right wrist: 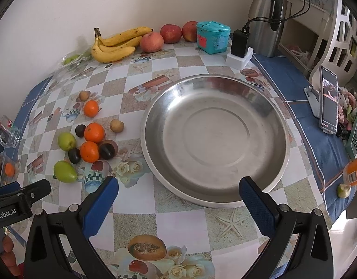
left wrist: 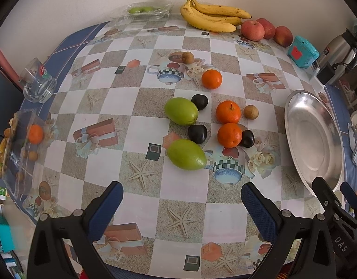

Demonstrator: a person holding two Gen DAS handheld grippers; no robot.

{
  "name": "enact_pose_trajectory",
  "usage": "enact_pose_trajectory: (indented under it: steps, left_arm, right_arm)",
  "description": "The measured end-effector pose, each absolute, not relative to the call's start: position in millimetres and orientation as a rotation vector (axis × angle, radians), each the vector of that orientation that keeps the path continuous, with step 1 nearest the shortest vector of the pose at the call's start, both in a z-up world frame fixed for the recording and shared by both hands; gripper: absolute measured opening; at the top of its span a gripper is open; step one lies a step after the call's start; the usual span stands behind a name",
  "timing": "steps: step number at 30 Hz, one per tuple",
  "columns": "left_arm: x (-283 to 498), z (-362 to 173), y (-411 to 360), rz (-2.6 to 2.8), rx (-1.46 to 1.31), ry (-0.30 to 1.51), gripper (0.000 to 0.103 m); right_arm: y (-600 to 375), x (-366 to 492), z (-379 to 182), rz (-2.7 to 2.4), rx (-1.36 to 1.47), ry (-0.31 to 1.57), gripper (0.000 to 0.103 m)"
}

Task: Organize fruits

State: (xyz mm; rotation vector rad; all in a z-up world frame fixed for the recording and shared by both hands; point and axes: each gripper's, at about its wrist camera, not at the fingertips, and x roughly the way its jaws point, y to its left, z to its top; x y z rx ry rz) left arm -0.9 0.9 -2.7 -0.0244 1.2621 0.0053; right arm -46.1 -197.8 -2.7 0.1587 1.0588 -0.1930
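Observation:
Loose fruit lies mid-table: two green mangoes (left wrist: 186,154) (left wrist: 181,111), three oranges (left wrist: 229,135), three dark plums (left wrist: 197,134) and two small brown fruits (left wrist: 251,112). The same cluster shows in the right wrist view, with an orange (right wrist: 89,151) near its middle. An empty steel bowl (right wrist: 266,107) (left wrist: 292,116) stands to its right. My left gripper (left wrist: 181,205) is open and empty, near the front edge below the fruit. My right gripper (right wrist: 178,197) is open and empty, at the bowl's near rim.
Bananas (left wrist: 211,16) and apples (left wrist: 252,30) lie at the back wall with a teal box (left wrist: 302,52) and a thermos (right wrist: 266,21). A glass cup (left wrist: 37,83) and a clear box with fruit (left wrist: 20,148) sit at the left edge. A phone (right wrist: 328,100) stands right.

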Motion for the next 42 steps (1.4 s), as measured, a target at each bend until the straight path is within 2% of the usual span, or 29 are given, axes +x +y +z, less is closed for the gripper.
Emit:
enact_pose_trajectory:
  steps: [42]
  left_arm:
    - [0.8,-6.7,4.5,0.025,-0.037,1.274,0.103]
  right_arm:
    - [-194.5,-44.7,-3.9,-0.181,0.145,1.06,0.103]
